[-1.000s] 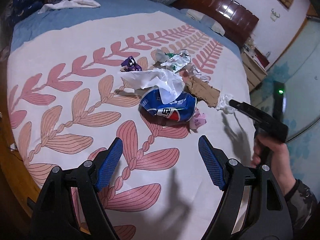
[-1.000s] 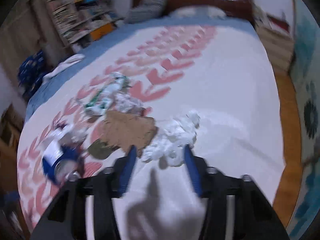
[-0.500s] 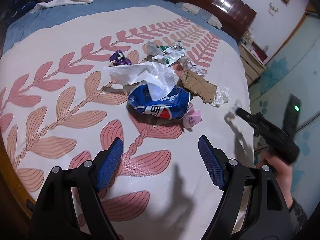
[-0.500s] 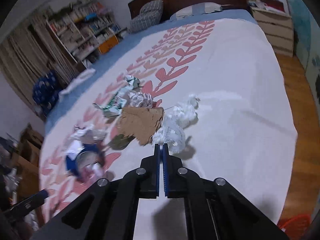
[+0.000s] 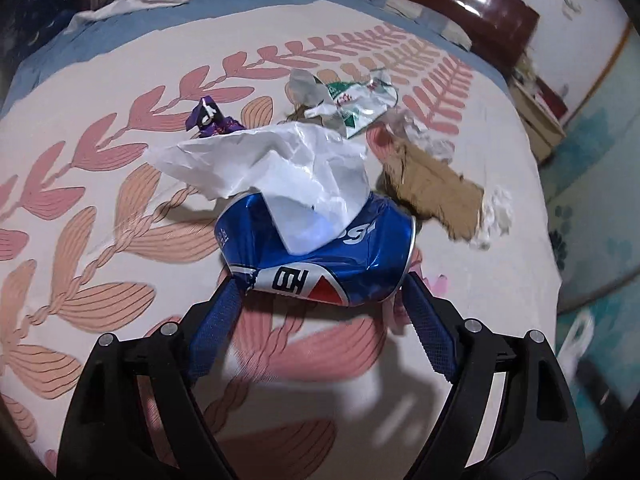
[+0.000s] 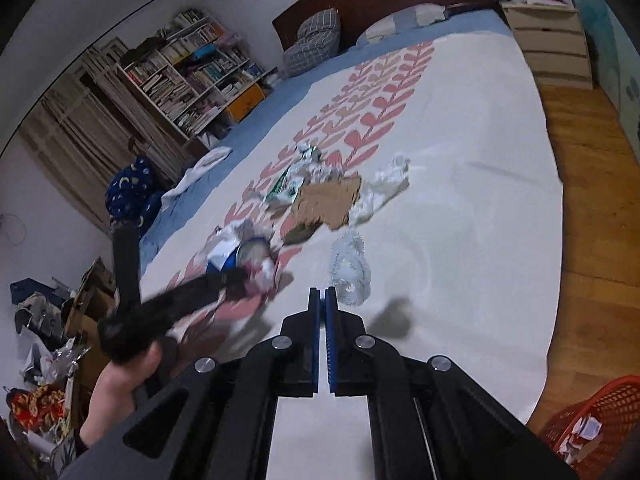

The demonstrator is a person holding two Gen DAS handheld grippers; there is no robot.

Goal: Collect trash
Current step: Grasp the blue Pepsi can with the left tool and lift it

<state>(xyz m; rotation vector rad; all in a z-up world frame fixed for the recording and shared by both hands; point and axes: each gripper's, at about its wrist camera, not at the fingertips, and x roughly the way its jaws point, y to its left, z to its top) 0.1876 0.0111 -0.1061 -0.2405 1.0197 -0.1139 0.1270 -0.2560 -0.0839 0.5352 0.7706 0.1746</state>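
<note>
A crushed blue Pepsi can [image 5: 320,256] lies on the bed with a white tissue [image 5: 276,168] draped over it. My left gripper [image 5: 320,304] is open, its blue pads on either side of the can's near end. Behind lie a purple wrapper [image 5: 212,122], a green-white wrapper [image 5: 352,104], brown cardboard [image 5: 436,192] and a white wad [image 5: 496,216]. In the right wrist view, my right gripper [image 6: 322,300] is shut and empty above the bed. A blurred white tuft [image 6: 350,268] hangs just beyond its tips. The can [image 6: 248,256] and cardboard [image 6: 326,204] lie further off.
A red mesh basket [image 6: 592,420] with paper scraps stands on the wood floor at the bed's near right corner. The person's left hand and gripper [image 6: 160,312] cross the right wrist view. A bookshelf and clutter stand at the far left, a nightstand [image 6: 548,40] at the far right.
My left gripper has moved forward so its pads now flank the Pepsi can. My right gripper has closed, pulled back and risen away from the trash pile; a white tuft now shows near its tips.
</note>
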